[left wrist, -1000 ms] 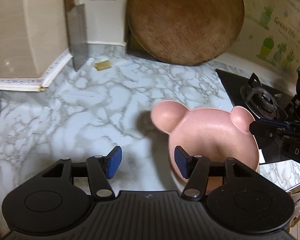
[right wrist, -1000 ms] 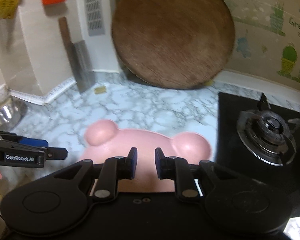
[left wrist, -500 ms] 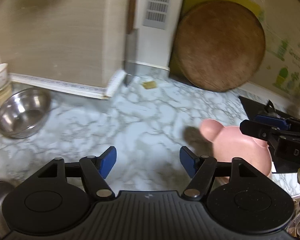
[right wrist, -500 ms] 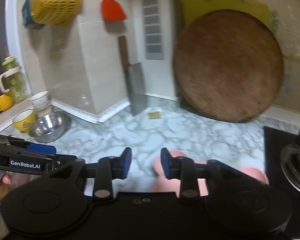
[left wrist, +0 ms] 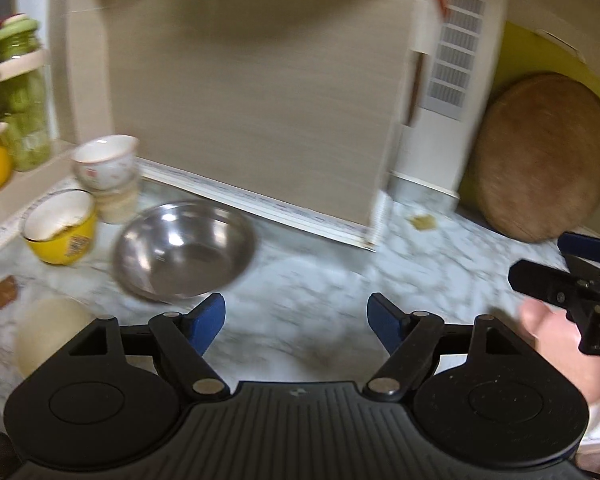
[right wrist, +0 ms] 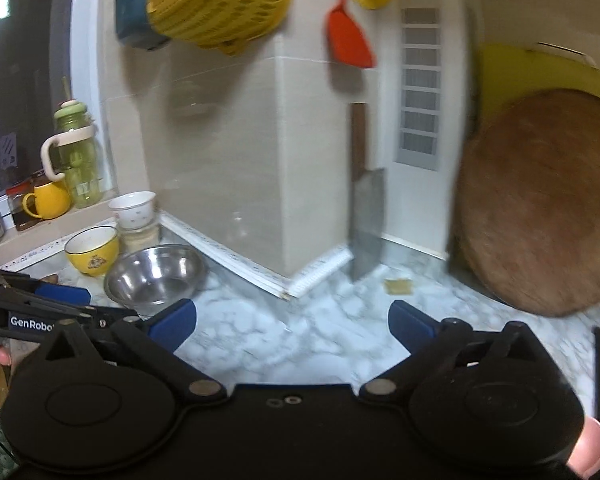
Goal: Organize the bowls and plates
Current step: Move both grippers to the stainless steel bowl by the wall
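The steel bowl (left wrist: 184,252) sits on the marble counter (left wrist: 300,296) beside the yellow bowl (left wrist: 58,226); it looks light, stiff and slippery, best pinched at the rim. The left gripper (left wrist: 296,322) and right gripper (right wrist: 292,320) are both opening, empty.

1. White lettering "GenRobo", cut off by a black arm in front, on the side of the left gripper (right wrist: 40,312) at the left edge of the right wrist view.
2. Dark printed emblem on the side of the yellow bowl (right wrist: 94,254); too small and blurred to read.
3. Small red marks on the white cup (left wrist: 102,164); not legible.
4. Small embossed mark at the centre top of the ribbed black gripper body (left wrist: 296,393) in the left wrist view; no letters made out.
5. No other legible text, number or sign.
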Available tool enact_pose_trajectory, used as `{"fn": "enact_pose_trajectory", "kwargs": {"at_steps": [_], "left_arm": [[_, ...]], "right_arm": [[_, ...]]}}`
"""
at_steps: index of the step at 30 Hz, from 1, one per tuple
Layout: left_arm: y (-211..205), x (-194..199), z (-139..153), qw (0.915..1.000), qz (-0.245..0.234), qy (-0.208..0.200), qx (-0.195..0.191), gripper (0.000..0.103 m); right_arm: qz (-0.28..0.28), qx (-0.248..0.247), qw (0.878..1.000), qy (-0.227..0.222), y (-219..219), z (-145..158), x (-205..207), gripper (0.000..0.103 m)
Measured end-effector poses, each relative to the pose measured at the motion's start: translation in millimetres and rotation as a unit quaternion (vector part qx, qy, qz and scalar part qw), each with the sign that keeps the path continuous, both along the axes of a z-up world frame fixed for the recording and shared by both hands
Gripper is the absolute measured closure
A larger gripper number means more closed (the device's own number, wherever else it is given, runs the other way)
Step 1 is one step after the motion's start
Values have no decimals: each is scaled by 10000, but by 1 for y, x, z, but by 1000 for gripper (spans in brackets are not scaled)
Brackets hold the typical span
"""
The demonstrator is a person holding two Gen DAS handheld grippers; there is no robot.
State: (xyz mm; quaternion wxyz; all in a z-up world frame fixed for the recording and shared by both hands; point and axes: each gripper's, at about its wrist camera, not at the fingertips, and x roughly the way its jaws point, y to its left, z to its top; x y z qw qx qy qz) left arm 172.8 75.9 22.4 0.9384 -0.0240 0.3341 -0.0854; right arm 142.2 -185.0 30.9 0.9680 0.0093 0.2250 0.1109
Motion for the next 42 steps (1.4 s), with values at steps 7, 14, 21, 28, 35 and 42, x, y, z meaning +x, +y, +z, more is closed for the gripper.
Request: {"fn": "enact_pose_trajectory", "kwargs": {"at_steps": [7,14,21,28,35,42], "left_arm": [[51,39,1,9974,633,-52,348,25],[90,84,-7,9952,930,92,293,25],[109,123,-35,9933,1024,395,358,19],[123,151,-57,9902,1272,538,191,6],[129,181,-78,9857,1359,955,273,6],[132,201,-94,9812,1413,1259,370,6]], "right_arm": [[273,90,9992,293,51,-5,56,1],[390,-76,9978,527,93,-17,108,1],[421,-36,9949,919,121,-36,156,1],[515,-219,9922,1114,145,-52,183,1],[481,-312,9892,1352,166,-69,207,1],[334,-273,9846,1696,177,-88,227,5]]}}
